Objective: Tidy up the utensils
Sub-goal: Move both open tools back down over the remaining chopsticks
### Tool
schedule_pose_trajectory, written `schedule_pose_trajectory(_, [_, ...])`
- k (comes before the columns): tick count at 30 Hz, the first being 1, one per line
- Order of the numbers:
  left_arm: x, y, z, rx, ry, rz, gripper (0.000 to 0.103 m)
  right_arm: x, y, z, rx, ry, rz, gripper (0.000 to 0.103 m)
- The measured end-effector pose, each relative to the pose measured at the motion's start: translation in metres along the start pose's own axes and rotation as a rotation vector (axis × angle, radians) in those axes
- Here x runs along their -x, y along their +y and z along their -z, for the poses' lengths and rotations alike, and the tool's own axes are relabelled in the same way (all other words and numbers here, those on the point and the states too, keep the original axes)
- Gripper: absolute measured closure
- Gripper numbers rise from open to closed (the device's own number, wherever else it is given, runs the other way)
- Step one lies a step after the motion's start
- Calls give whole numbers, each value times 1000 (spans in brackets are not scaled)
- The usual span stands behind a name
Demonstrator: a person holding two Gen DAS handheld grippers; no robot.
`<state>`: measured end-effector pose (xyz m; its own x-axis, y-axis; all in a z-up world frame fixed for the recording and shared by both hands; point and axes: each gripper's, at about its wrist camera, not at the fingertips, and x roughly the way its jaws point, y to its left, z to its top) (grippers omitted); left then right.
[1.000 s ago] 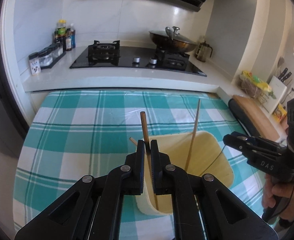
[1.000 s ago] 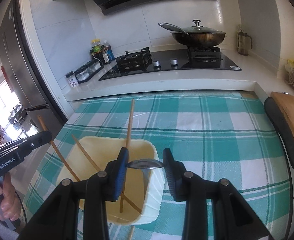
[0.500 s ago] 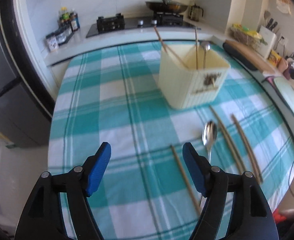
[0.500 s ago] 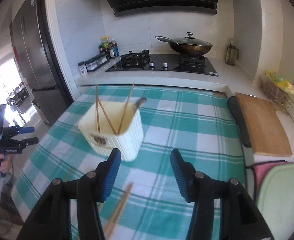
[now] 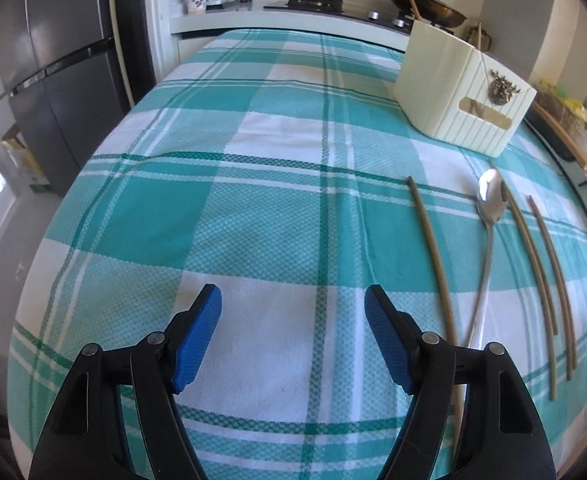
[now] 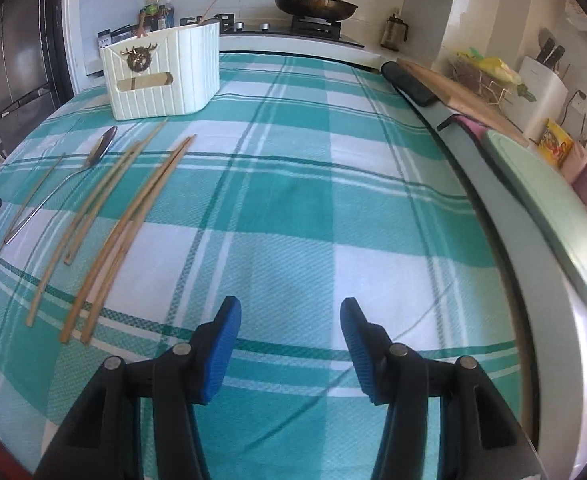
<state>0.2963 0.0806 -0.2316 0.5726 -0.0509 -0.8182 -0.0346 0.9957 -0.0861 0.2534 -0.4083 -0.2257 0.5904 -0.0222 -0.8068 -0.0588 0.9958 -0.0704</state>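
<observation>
A cream ribbed utensil holder [image 5: 465, 92] [image 6: 161, 72] stands on the teal checked tablecloth [image 5: 253, 208], with chopstick ends sticking out of its top. In front of it a metal spoon [image 5: 489, 208] [image 6: 101, 148] and several wooden chopsticks [image 5: 431, 248] [image 6: 133, 216] lie loose on the cloth. My left gripper [image 5: 293, 296] hangs open and empty over the cloth, left of these utensils. My right gripper [image 6: 291, 306] is open and empty too, to the right of the chopsticks.
A dark fridge [image 5: 65, 72] stands off the table's left side. Behind are the stove [image 6: 313, 26] with a lidded wok [image 6: 315, 4] and spice jars. A wooden board [image 6: 457, 88] and a pale green board [image 6: 553, 208] lie along the right counter.
Both grippers were over the holder, the left shut on a chopstick and the right around a spoon. Both have let go, opened, and pulled back low over the near part of the table.
</observation>
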Motion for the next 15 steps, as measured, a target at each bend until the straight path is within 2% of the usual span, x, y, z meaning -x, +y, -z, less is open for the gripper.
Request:
schedule_pose_trajectory(3, [-8,2,0,-12,-1,-29,26,-6,9,2,-1,-19,-15,50])
schedule_pose_trajectory(6, [-11,0,1,-28,-18,-65,20,-14,16,2,-1,-3,-18,50])
schedule_pose_trajectory(15, [-17,0,1,-29,-15,-76,7,-20,15,3,-65,-33,-33,50])
